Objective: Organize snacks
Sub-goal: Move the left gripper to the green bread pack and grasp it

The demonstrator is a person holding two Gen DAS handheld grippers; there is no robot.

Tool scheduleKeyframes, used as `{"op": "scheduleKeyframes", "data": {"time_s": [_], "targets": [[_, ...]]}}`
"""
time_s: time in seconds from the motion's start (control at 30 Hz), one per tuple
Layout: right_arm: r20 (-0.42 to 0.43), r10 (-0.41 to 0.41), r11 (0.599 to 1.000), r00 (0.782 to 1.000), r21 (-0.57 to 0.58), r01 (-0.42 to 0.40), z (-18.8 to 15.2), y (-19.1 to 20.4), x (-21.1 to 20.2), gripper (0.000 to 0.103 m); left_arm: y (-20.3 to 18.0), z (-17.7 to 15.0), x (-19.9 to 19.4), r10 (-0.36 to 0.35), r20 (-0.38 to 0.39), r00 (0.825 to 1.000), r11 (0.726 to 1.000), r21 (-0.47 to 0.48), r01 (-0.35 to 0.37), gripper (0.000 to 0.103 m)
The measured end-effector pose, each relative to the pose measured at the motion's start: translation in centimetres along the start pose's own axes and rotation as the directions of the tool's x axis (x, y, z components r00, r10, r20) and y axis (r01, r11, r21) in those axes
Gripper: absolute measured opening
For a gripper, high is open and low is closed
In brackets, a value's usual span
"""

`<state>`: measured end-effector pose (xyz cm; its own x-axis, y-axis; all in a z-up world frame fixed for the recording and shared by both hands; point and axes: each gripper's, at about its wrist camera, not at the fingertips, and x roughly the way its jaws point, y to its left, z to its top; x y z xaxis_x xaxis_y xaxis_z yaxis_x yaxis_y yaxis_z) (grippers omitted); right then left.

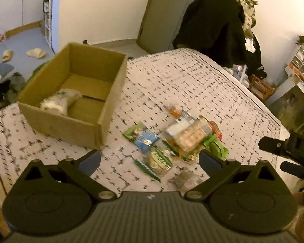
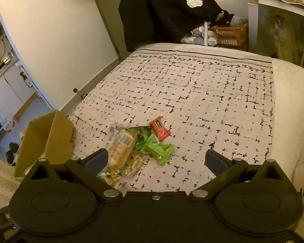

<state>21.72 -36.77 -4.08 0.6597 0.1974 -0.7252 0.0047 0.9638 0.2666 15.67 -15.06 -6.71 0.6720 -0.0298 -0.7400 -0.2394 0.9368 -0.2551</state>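
An open cardboard box (image 1: 103, 109) stands on the patterned bed cover, with one pale wrapped snack (image 1: 59, 101) inside. A pile of snack packets (image 1: 172, 141) lies to its right: a clear bag of orange pieces (image 1: 190, 135), a blue-green packet (image 1: 141, 136) and green wrappers. My left gripper (image 1: 150, 161) is open and empty, above the near side of the pile. In the right wrist view the pile shows a red bar (image 2: 159, 130), a green wrapper (image 2: 159, 149) and the orange bag (image 2: 120, 147). My right gripper (image 2: 156, 161) is open and empty over them. The box (image 2: 48, 141) is at the left.
The bed cover (image 2: 192, 93) stretches far and right. Dark clothes (image 2: 162, 10) are heaped past the far edge, with an orange basket (image 2: 230, 35) and a desk (image 2: 283, 6) beside them. The other gripper's body (image 1: 293, 151) shows at the right of the left wrist view.
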Motion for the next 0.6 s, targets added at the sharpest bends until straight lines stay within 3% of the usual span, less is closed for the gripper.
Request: {"op": "scheduleKeyframes", "data": {"time_s": [0.37,0.6], "targets": [[-0.043,-0.008,1.0,0.999,0.001,0.008,0.1,0.1,1.8,0.103,-0.1,-1.1,3.4,-0.038,-0.034,0.999,0.998,-0.061,0.036,0.096],[-0.084,-0.026,0.998,0.996,-0.063,0.021,-0.2,0.7,4.0,0.102,0.3,-1.9,5.9,-0.04,-0.037,0.999,0.993,-0.112,0.035,0.094]]}}
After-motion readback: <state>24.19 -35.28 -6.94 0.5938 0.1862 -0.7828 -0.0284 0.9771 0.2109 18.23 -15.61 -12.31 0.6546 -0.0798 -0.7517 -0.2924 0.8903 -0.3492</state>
